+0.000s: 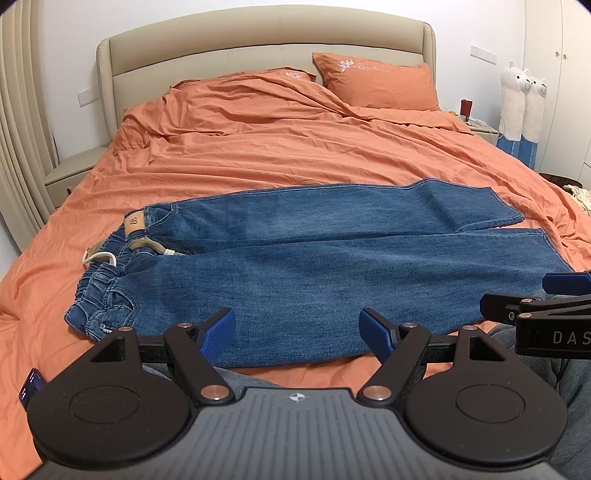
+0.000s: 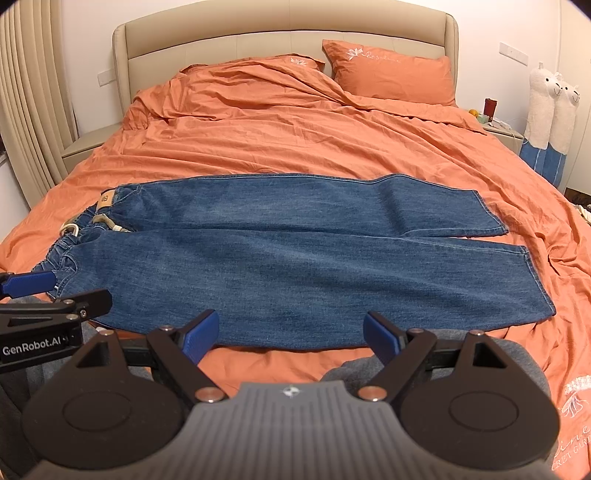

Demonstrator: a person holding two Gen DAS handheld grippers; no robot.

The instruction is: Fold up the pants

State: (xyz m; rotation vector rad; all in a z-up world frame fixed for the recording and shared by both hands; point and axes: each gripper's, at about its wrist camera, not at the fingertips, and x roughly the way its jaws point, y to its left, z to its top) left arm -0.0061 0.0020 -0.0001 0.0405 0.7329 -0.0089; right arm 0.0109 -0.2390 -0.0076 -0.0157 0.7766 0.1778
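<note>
Blue jeans (image 1: 314, 266) lie flat across the near half of the bed (image 2: 295, 133), waistband toward its left edge, leg hems toward its right edge, the two legs side by side and slightly parted at the hems. Left gripper (image 1: 297, 334) hovers at the near edge over the jeans' lower seam, jaws spread, holding nothing. Right gripper (image 2: 291, 334) likewise, jaws spread, empty. Orange pillow (image 2: 391, 72) rests at the headboard (image 2: 284, 33).
</note>
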